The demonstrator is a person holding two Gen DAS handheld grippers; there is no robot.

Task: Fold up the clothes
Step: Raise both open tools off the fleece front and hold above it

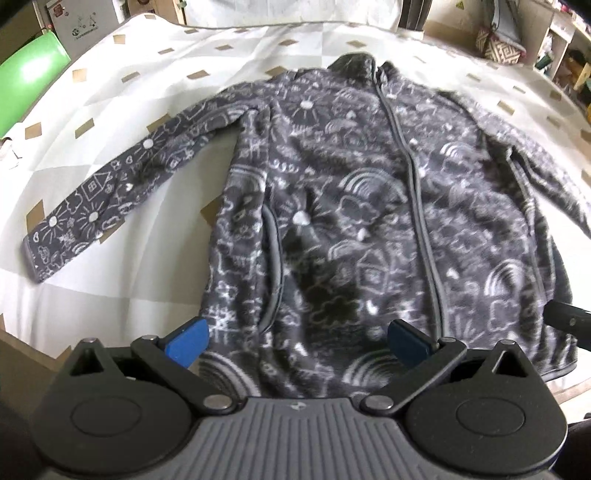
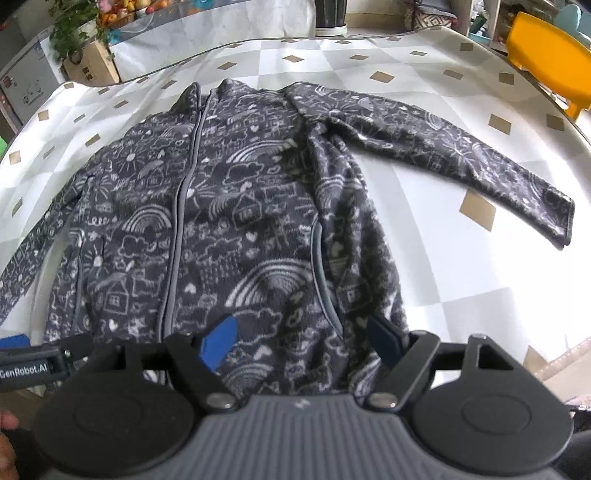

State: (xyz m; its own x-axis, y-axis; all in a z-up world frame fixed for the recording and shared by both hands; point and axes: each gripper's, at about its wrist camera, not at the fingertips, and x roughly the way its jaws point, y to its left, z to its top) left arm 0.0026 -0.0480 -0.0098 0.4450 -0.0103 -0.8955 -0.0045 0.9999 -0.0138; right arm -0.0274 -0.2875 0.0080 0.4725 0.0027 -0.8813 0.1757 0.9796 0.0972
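A dark grey fleece jacket (image 1: 351, 206) with white doodle print lies flat and zipped on the table, collar far, hem toward me. Its left sleeve (image 1: 110, 192) stretches out to the left. In the right wrist view the jacket (image 2: 229, 206) shows again, with its right sleeve (image 2: 461, 158) stretched out to the right. My left gripper (image 1: 297, 341) is open above the hem's left part, holding nothing. My right gripper (image 2: 303, 341) is open above the hem's right part, holding nothing. The right gripper's edge (image 1: 569, 321) shows in the left wrist view, and the left gripper's side (image 2: 33, 363) in the right wrist view.
The table carries a white and grey checked cloth (image 1: 122, 96) with small tan diamonds. A green object (image 1: 29, 70) stands off the far left, a yellow chair (image 2: 546, 59) off the far right. Shelves, boxes and a plant (image 2: 77, 29) lie beyond the table's far edge.
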